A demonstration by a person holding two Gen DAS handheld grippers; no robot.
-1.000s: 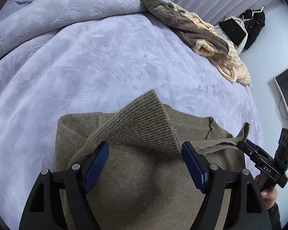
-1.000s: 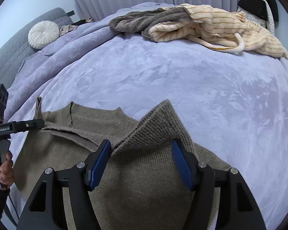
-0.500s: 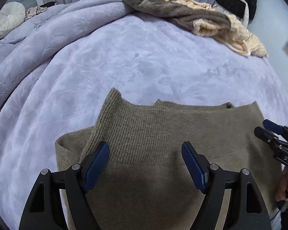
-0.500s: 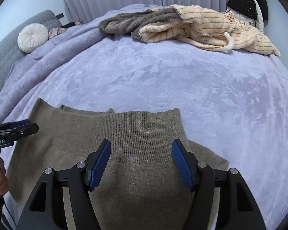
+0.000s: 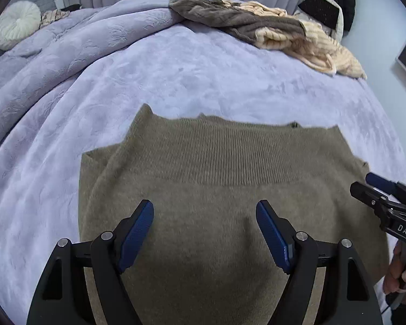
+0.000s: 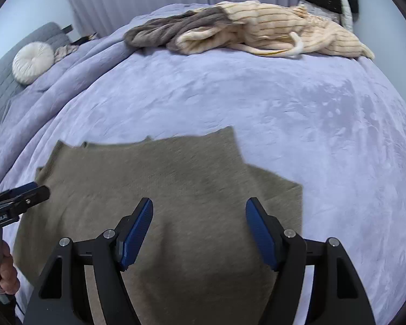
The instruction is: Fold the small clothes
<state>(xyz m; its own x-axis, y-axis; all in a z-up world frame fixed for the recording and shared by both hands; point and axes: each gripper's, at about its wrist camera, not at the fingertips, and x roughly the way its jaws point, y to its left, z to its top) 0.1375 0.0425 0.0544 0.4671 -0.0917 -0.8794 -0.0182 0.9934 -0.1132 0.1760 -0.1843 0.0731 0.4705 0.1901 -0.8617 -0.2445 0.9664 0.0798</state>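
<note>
The olive knit sweater (image 5: 230, 189) lies folded flat on the lavender blanket (image 5: 176, 81), its ribbed hem away from me, under my left gripper (image 5: 204, 228) and right gripper (image 6: 199, 226), both spread wide, gripping nothing.
</note>
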